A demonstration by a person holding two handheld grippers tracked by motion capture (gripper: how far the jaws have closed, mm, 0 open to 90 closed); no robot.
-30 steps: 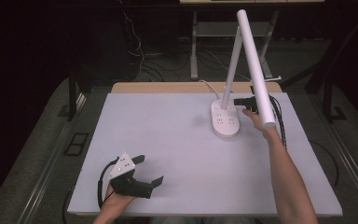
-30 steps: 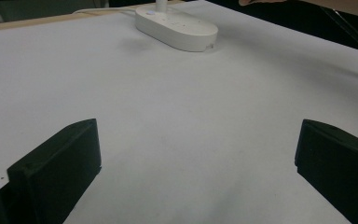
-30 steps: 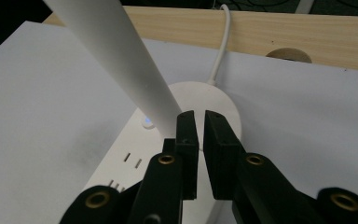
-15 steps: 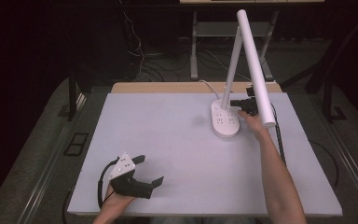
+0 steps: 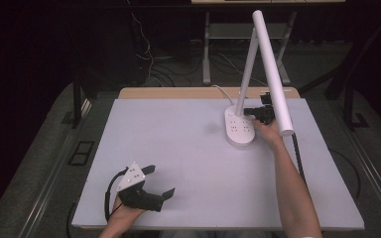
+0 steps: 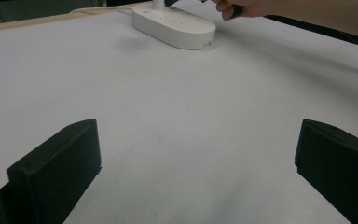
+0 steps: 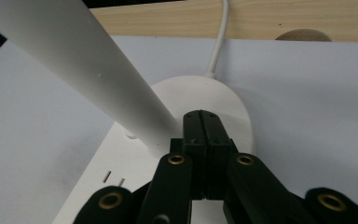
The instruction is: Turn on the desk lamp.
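Note:
A white desk lamp stands at the table's far right, with an oval socket base (image 5: 239, 130) (image 6: 175, 28) (image 7: 230, 100), a slanted stem (image 5: 245, 64) (image 7: 98, 70) and a long tube head (image 5: 274, 74). My right gripper (image 5: 249, 112) (image 7: 203, 119) is shut with nothing between its jaws. Its tips rest over the back of the base, right beside the foot of the stem. My left gripper (image 5: 159, 181) (image 6: 196, 154) is held low near the front left edge, open wide and empty, and it points toward the lamp.
A white mat (image 5: 188, 163) covers the wooden table (image 5: 178, 92) (image 7: 261, 18). The lamp's white cable (image 5: 222, 90) (image 7: 219, 42) runs off the far edge. A black cable (image 5: 297, 158) trails along the right forearm. A metal stand (image 5: 208, 44) is behind the table.
My right gripper has moved left and slightly inward, from beside the lamp head to the base at the stem. The left gripper has stayed in place, open.

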